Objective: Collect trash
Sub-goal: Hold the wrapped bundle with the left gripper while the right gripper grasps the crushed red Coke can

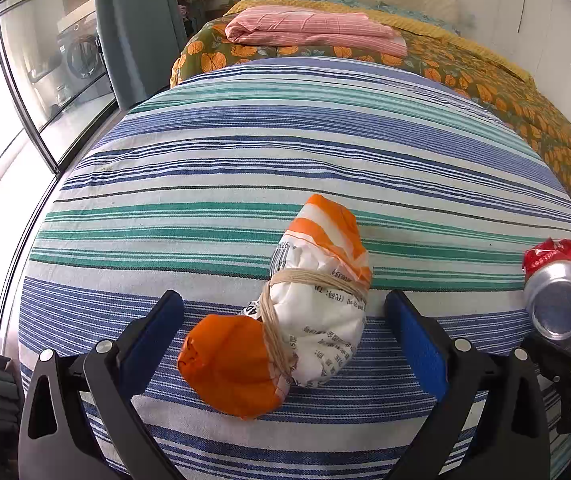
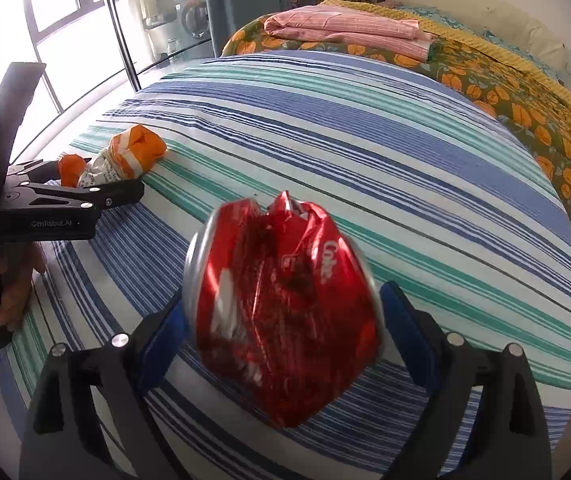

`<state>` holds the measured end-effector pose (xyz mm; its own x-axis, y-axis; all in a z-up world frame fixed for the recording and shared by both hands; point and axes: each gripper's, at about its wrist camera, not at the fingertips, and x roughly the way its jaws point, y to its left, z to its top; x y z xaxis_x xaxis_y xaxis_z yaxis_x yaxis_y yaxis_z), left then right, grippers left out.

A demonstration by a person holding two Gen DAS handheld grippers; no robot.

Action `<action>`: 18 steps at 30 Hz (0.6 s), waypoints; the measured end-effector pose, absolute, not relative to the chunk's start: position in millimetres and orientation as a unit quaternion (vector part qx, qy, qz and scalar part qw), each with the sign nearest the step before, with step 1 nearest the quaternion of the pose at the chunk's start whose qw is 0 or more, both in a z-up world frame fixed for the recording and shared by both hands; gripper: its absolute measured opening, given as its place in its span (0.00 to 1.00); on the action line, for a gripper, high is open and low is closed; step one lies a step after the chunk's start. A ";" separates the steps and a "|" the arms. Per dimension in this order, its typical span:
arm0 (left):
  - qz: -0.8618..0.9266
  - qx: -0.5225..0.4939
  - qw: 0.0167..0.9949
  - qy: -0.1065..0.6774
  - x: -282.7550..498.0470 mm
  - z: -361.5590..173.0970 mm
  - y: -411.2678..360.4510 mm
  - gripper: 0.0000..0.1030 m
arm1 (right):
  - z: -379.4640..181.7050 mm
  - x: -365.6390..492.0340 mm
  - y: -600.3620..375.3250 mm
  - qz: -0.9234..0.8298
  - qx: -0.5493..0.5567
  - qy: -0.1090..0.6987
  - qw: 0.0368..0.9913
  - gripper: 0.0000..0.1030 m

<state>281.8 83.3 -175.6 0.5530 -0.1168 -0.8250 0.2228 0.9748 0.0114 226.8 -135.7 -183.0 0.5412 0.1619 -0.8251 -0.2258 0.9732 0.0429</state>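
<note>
An orange and white paper bundle (image 1: 285, 312), tied with string, lies on the striped bed sheet (image 1: 245, 160). My left gripper (image 1: 284, 298) stands open around it, with a blue pad on each side and a gap to both. In the right wrist view a crushed red cola can (image 2: 281, 304) sits, blurred, between the wide-spread fingers of my right gripper (image 2: 283, 304), and the pads do not visibly press on it. From the left wrist view the can (image 1: 561, 292) shows at the far right, silver bottom facing the camera. The bundle (image 2: 125, 156) appears far left in the right wrist view.
A folded pink cloth (image 1: 317, 32) lies on an orange-flowered quilt (image 1: 505, 100) at the far end of the bed. Glass doors (image 1: 45, 60) and a grey curtain (image 1: 137, 20) stand to the left. A person's hand (image 2: 17, 280) holds the left gripper's handle.
</note>
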 end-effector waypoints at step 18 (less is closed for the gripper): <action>-0.137 0.079 0.873 0.460 285.7 -168.3 78.6 0.62 | -160.4 247.1 -137.9 0.132 -0.016 0.530 0.837 0.57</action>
